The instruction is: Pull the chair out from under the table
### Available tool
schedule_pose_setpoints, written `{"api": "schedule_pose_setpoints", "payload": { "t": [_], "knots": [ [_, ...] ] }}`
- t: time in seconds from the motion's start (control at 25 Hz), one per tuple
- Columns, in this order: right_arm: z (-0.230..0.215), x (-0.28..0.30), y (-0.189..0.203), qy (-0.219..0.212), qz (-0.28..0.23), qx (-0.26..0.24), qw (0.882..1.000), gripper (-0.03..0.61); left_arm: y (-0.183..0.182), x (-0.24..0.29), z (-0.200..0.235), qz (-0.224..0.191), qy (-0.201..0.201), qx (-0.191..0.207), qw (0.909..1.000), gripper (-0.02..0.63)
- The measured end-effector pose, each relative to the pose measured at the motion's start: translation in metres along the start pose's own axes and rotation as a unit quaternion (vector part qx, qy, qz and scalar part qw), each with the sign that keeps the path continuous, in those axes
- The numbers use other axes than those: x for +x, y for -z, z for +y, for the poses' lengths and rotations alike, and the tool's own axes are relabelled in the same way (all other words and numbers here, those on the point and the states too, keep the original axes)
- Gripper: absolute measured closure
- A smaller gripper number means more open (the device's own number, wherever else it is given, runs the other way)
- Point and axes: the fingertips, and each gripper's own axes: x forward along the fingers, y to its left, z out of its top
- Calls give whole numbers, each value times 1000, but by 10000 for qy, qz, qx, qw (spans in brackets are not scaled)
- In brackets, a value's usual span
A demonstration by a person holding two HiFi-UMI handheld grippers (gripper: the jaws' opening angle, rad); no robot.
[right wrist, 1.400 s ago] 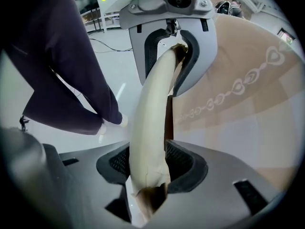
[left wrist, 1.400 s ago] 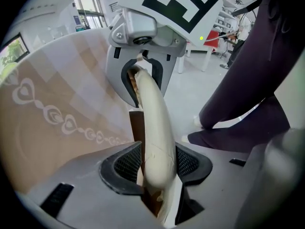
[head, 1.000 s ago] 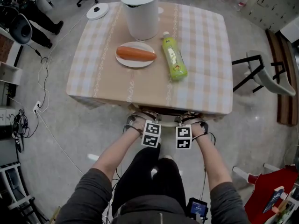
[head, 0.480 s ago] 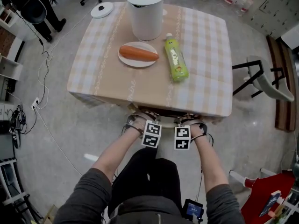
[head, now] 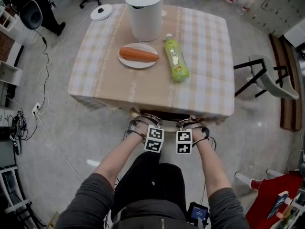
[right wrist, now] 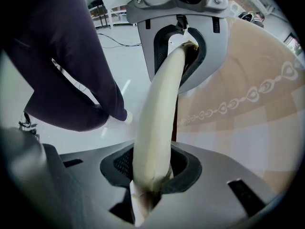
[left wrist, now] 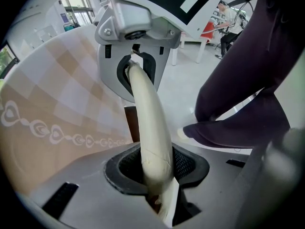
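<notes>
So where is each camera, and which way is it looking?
Head view: on the person's head, facing steeply down at the table; forearms, lap, left gripper and right gripper show.
Left gripper view: rides the left gripper, looking along its jaws, shut on the cream chair back; a dark-trousered leg shows.
Right gripper view: rides the right gripper, jaws shut on the same chair back; a leg shows.
Shared: both gripper views see the other gripper across that rim, and the checked tablecloth.

Past the left claw (left wrist: 159, 202) and right claw (right wrist: 143, 199), the table (head: 119, 87) hides the chair (left wrist: 148, 128) except its rim.
</notes>
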Motion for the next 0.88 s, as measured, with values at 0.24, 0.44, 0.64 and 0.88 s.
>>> {"api": "schedule_pose_setpoints", "payload": {
  "t": [0.24,0.44,0.64,0.88],
  "knots": [
    [11,-1,-5,17,-6,34,10000,476,-3,-1,-11,46,22,13,10000,483],
    [21,-2,-8,-14,-1,76,10000,476,-6,-1,-21,83,49,46,9999,483],
    [30,-3,-9,-25,-6,75,10000,476,-10,0,-28,86,44,51,9999,483],
    [38,-3,-12,-40,-11,88,10000,476,-12,0,-36,145,56,52,9999,483]
  ]
}}
